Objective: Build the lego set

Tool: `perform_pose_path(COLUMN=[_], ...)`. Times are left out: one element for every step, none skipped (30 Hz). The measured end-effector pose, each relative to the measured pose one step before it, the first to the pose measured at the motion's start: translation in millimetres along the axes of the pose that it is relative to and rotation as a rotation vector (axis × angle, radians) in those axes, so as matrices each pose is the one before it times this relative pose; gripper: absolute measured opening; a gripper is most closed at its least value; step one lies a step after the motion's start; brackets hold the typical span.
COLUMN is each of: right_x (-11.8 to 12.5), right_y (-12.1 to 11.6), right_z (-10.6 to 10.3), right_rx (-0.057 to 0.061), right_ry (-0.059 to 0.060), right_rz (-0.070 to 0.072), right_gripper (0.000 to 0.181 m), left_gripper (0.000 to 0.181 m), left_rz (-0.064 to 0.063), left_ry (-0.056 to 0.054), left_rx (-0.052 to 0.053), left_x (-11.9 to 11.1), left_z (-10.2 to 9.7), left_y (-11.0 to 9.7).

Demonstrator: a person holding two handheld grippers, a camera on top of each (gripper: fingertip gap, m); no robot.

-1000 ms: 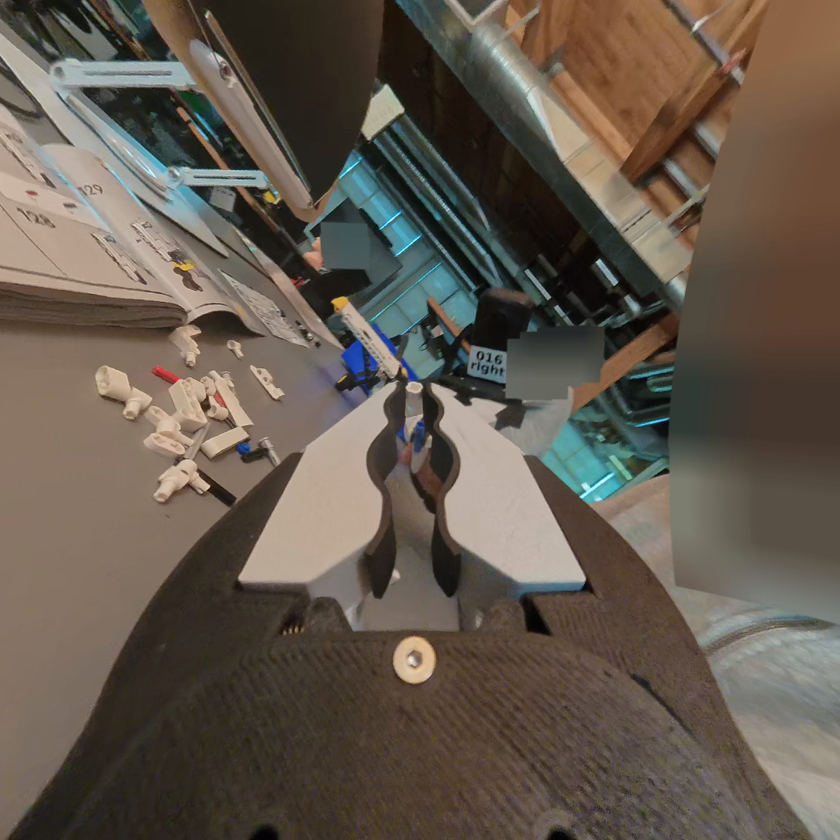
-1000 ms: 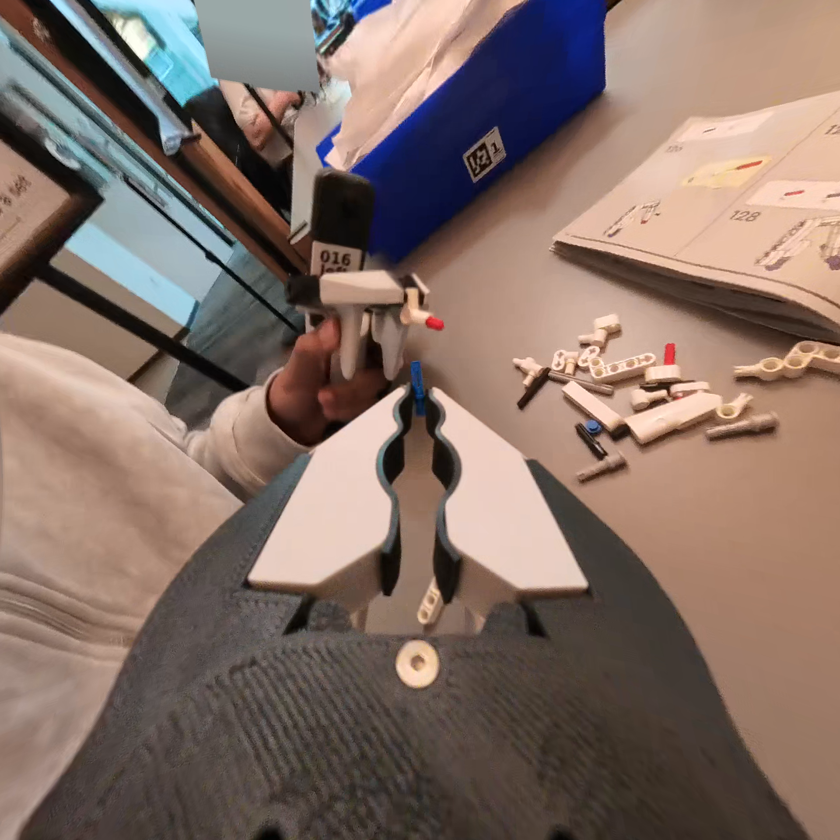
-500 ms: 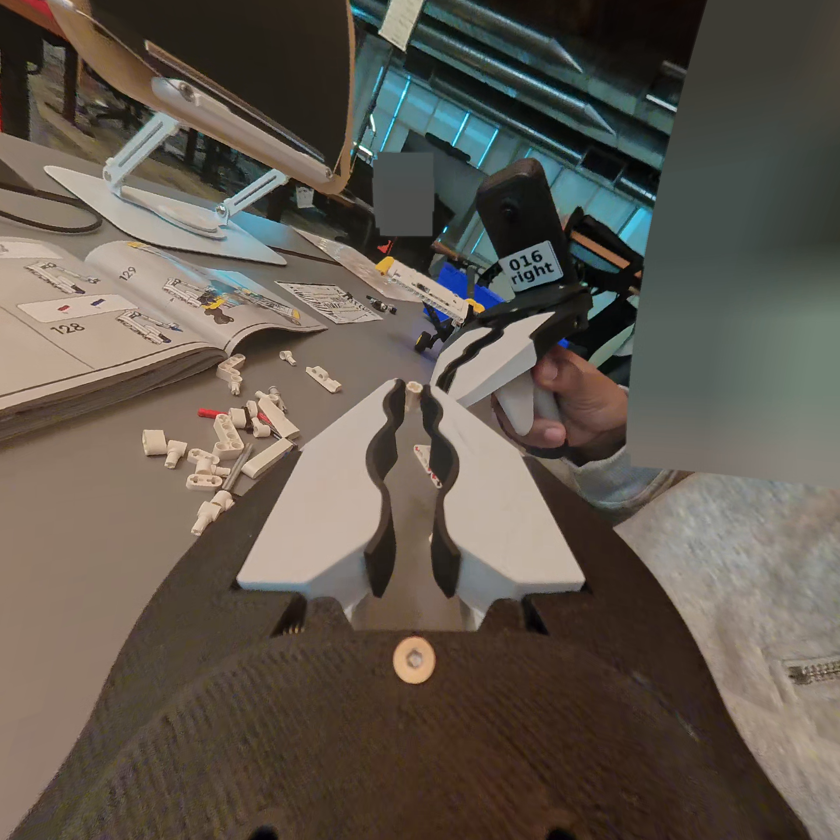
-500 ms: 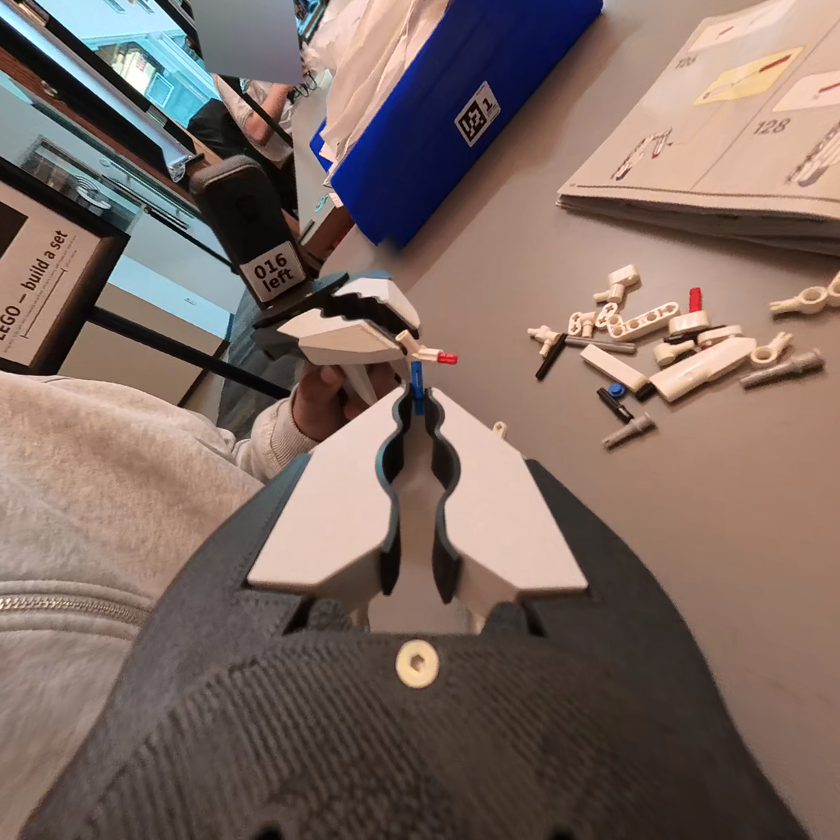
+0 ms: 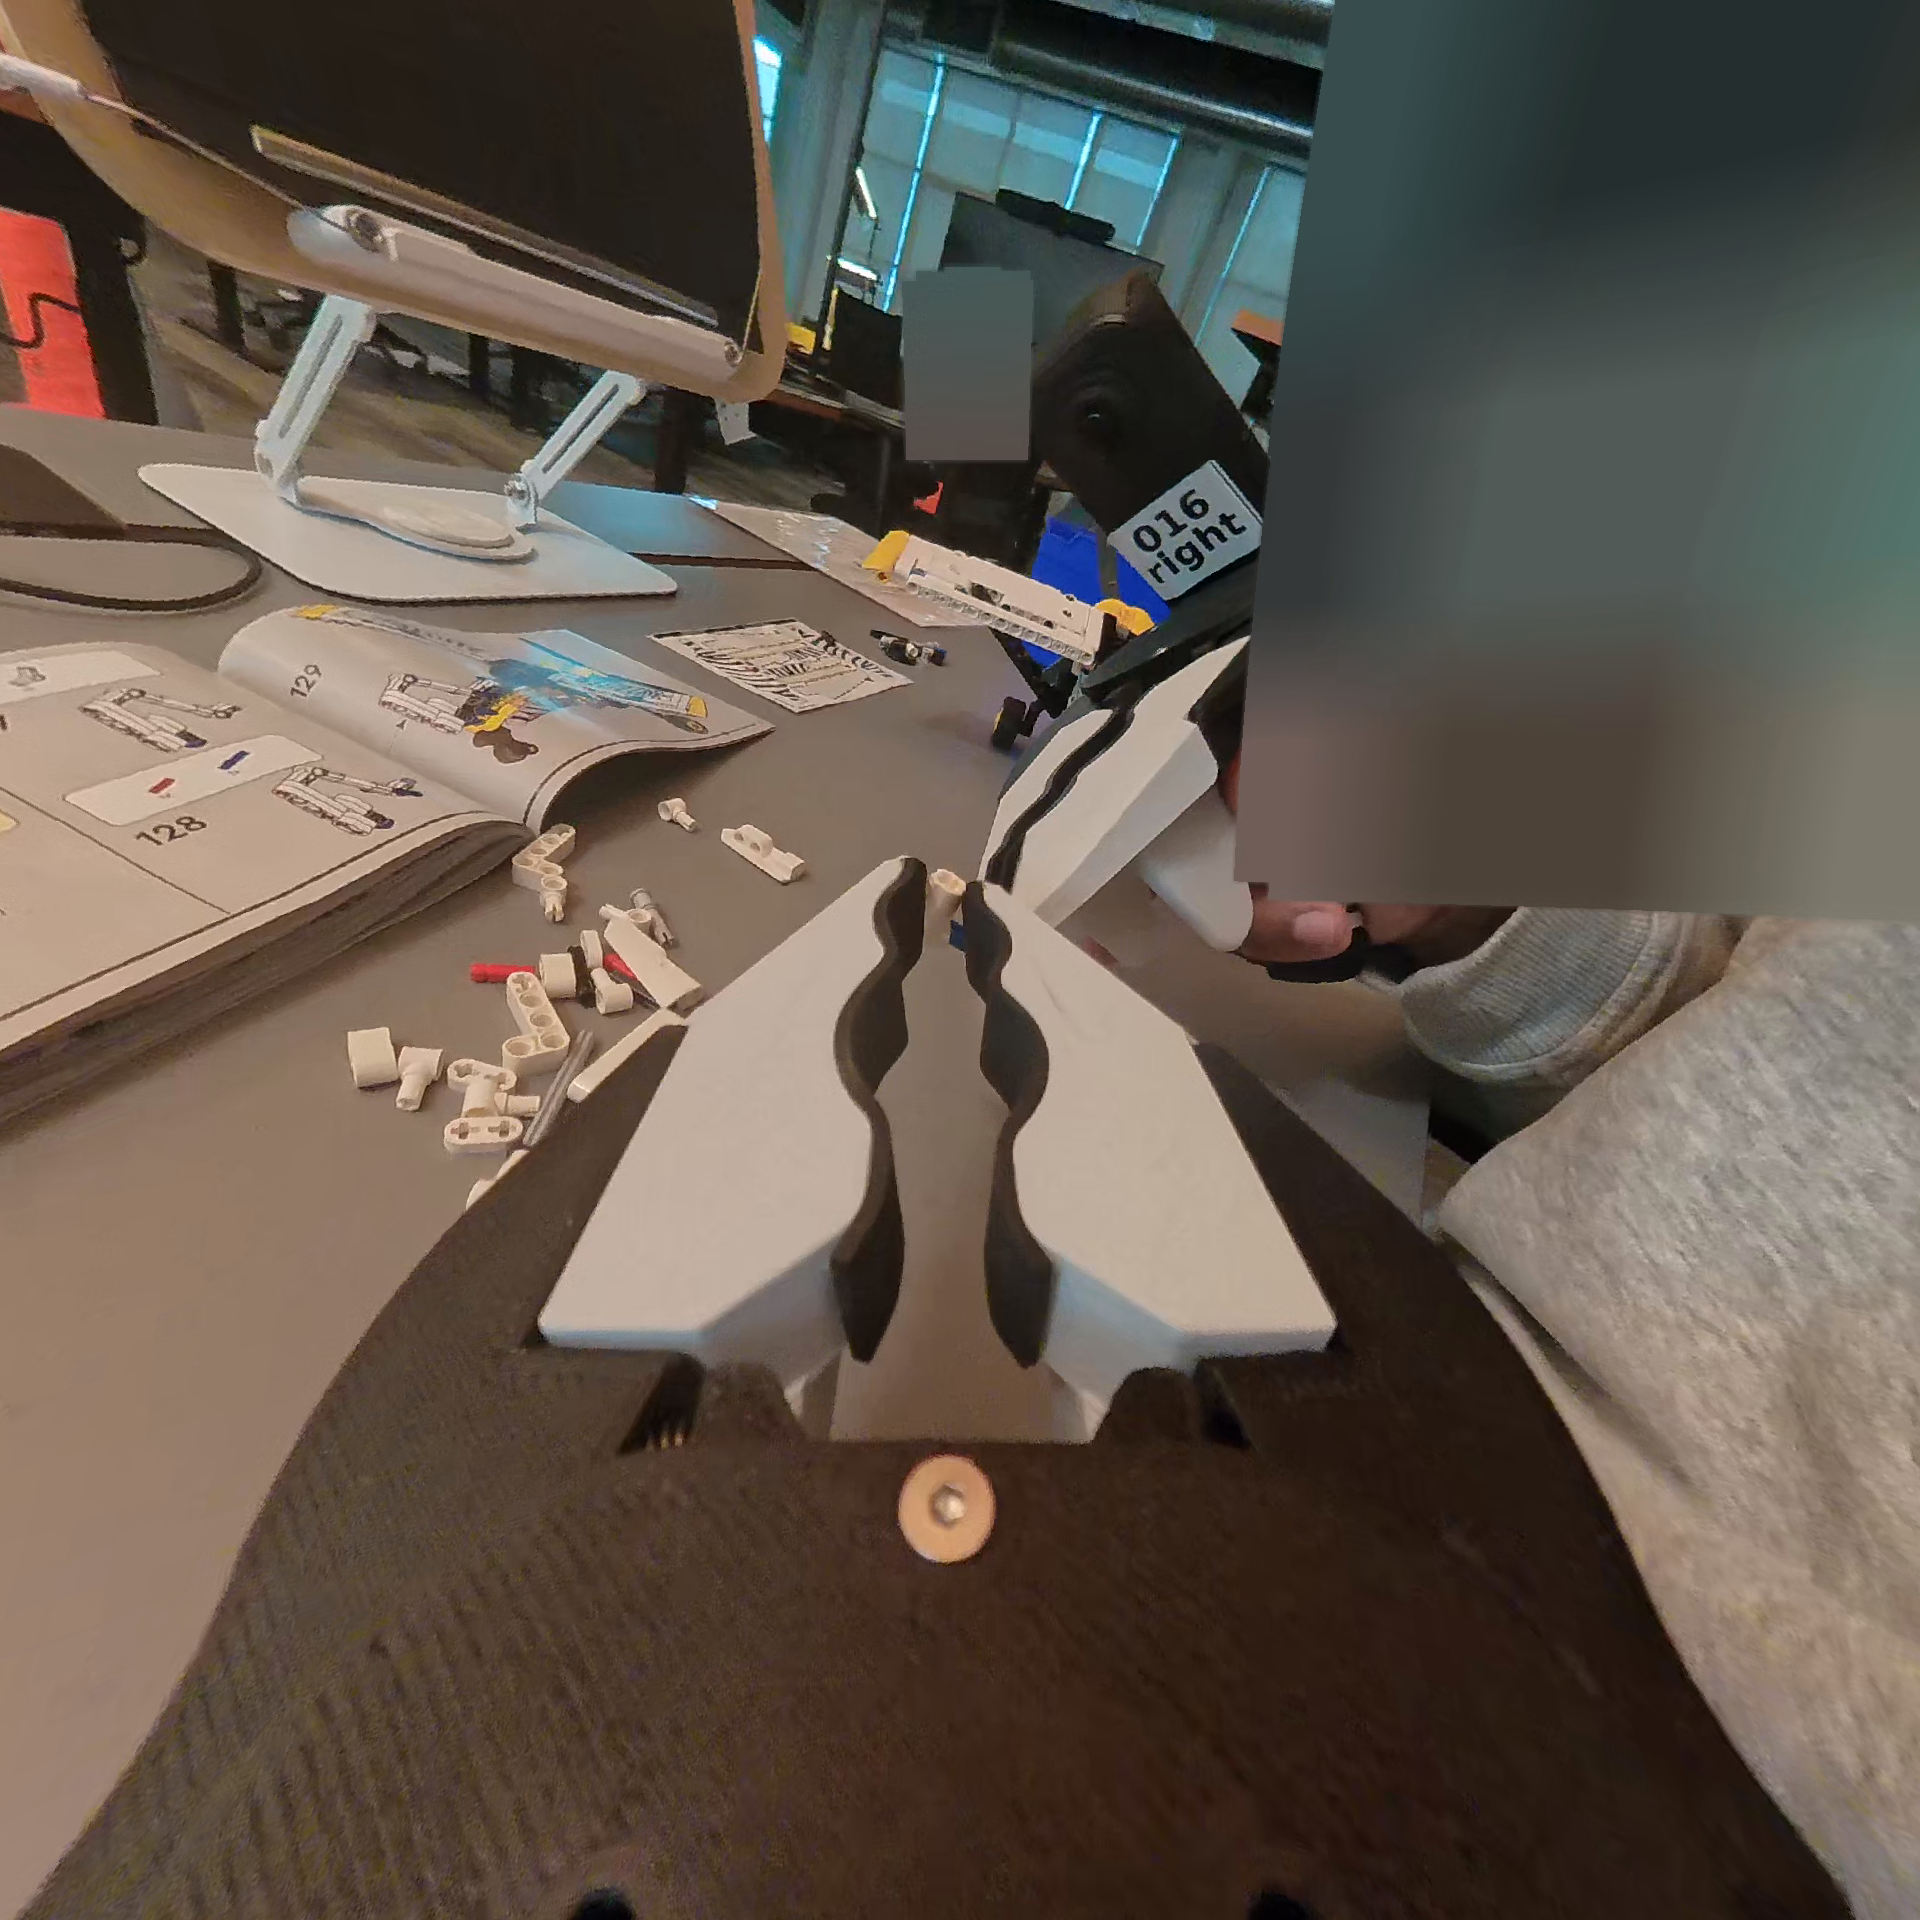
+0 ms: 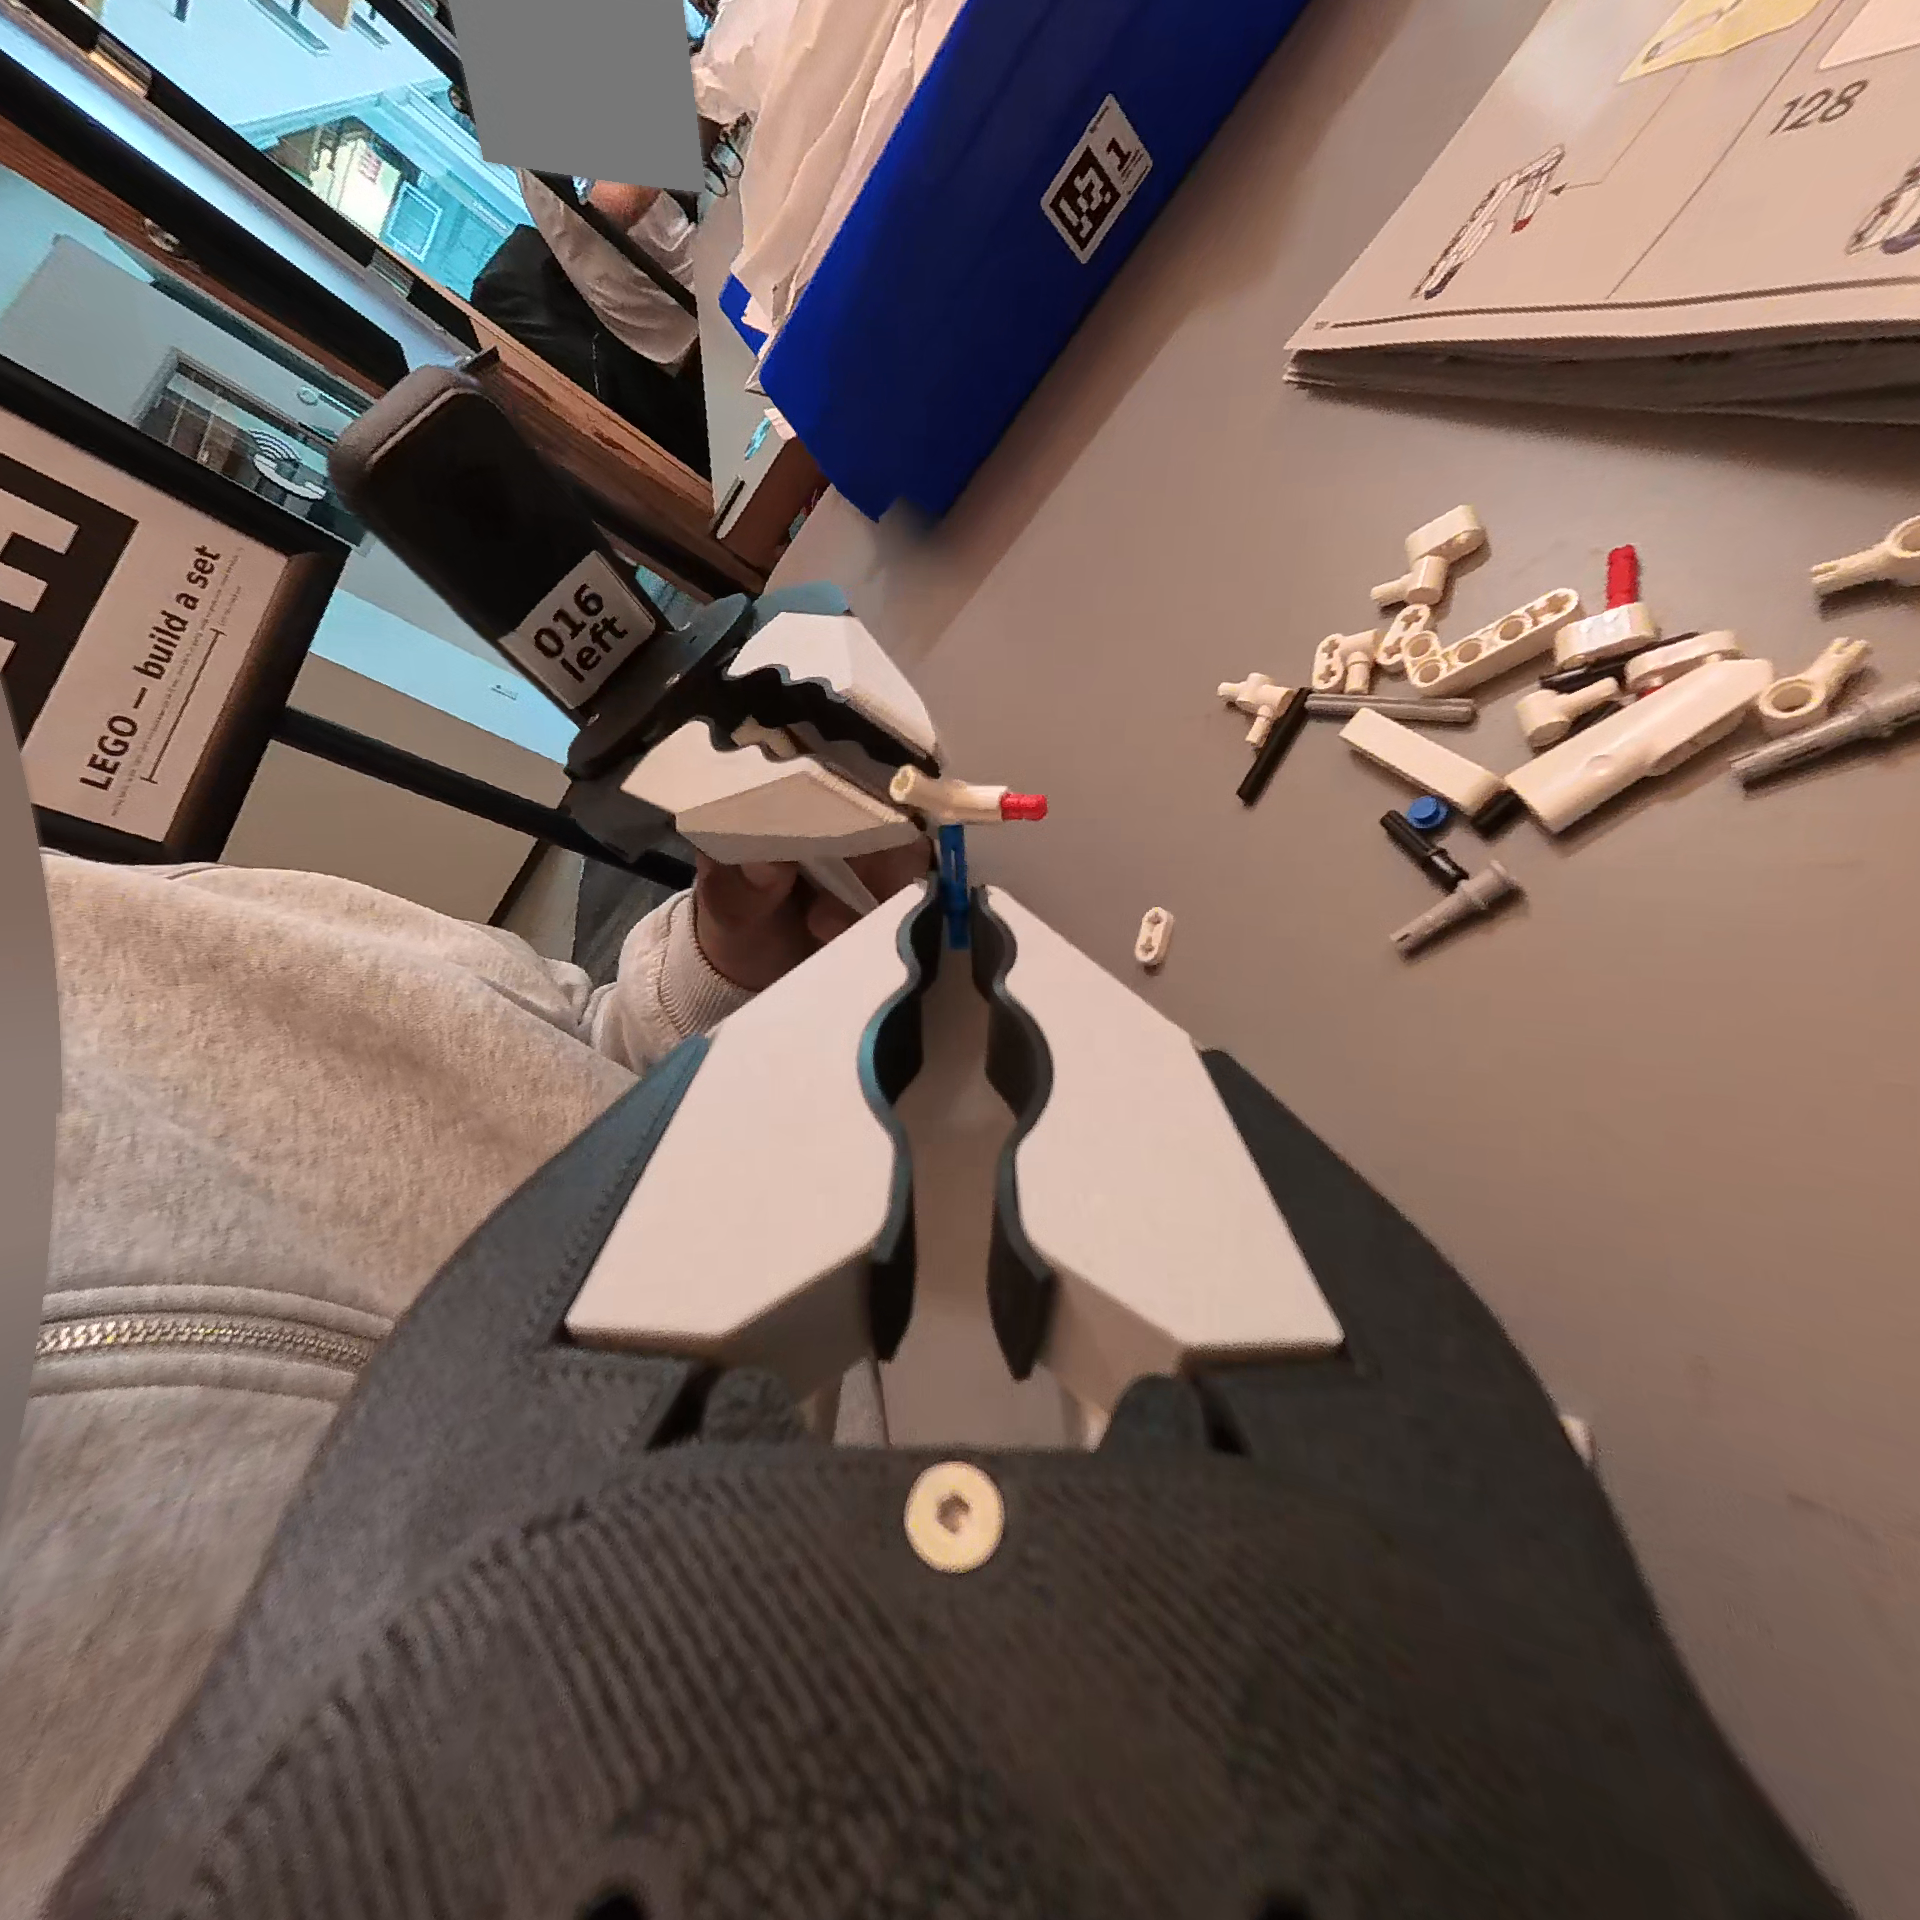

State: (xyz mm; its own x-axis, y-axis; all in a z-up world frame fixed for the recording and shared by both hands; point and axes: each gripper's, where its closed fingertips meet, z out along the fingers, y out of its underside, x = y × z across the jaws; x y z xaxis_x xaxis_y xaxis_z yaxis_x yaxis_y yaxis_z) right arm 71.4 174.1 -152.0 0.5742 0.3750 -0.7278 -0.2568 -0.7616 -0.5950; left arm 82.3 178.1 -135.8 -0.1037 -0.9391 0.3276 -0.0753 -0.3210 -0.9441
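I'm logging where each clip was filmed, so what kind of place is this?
Probably a shared workshop or lab with a building station: a grey table carrying an open instruction booklet, loose white pieces and a blue bin, with more desks and large windows behind.

The left gripper [image 5: 943, 900] pinches a white piece [image 5: 944, 891] at its tips. Just right of it is the right gripper [image 5: 1101, 805]; left of it, loose pieces [image 5: 540, 1013] beside the open manual [image 5: 270, 769].
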Motion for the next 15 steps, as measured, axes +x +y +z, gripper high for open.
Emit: perform_pose_path(right_x=[-0.80,-0.69,-0.52,-0.41,-0.30,-1.05,-0.91,-0.11,0.11,0.20,0.21,0.07,-0.18,-0.43,-0.35], right_y=[0.02,0.38,0.70,0.59,1.17,0.97,0.81,0.36,0.02,-0.43,-0.81,-0.59,-0.16,-0.01,0.53], right_z=[-0.69,-0.76,-0.53,-0.71,-0.45,-0.29,-0.17,-0.26,-0.46,-0.68,-0.88,-0.71,-0.31,0.07,0.61], right_rx=[0.0002,-0.0019,-0.0028,-0.0016,-0.0041,-0.0026,-0.0014,0.0010,0.0024,0.0037,0.0056,0.0048,0.0034,0.0038,0.0025], right_ry=[-0.0058,-0.0068,-0.0083,-0.0094,-0.0106,-0.0147,-0.0124,-0.0054,-0.0031,-0.0033,-0.0043,-0.0071,-0.0104,-0.0117,-0.0112], right_rz=[0.0039,0.0048,0.0068,0.0060,0.0076,0.0095,0.0081,0.0039,0.0031,0.0036,0.0043,0.0073,0.0100,0.0105,0.0094], right_gripper=[0.004,0.004,0.004,0.003,0.003,0.003,0.004,0.004,0.003,0.003,0.003,0.003,0.003,0.003,0.003], left_gripper=[0.006,0.006,0.006,0.006,0.006,0.006,0.006,0.006,0.006,0.006,0.006,0.006,0.006,0.006,0.006], left_rz=[0.0144,0.0164,0.0156,0.0154,0.0141,0.0109,0.0086,0.0068,0.0029,-0.0007,-0.0035,-0.0065,-0.0049,-0.0031,-0.0029], left_ry=[-0.0010,-0.0005,-0.0011,0.0000,0.0016,0.0039,0.0021,0.0035,0.0040,0.0036,0.0052,0.0065,0.0046,0.0032,0.0026], left_rx=[-0.0010,-0.0015,-0.0029,-0.0036,-0.0034,-0.0037,-0.0027,0.0010,0.0008,-0.0007,-0.0009,0.0014,0.0021,0.0022,0.0007], left_x=[1.02,1.34,1.22,1.39,1.57,1.55,1.08,1.04,0.82,0.43,0.41,0.39,0.28,0.16,0.03], left_z=[0.14,0.35,0.45,0.59,0.51,0.73,0.46,0.29,0.22,0.14,0.17,0.18,-0.06,-0.11,0.08], left_y=[-0.08,-0.03,0.31,0.25,0.35,0.42,0.28,-0.22,0.00,0.06,0.18,-0.04,-0.25,-0.22,-0.04])
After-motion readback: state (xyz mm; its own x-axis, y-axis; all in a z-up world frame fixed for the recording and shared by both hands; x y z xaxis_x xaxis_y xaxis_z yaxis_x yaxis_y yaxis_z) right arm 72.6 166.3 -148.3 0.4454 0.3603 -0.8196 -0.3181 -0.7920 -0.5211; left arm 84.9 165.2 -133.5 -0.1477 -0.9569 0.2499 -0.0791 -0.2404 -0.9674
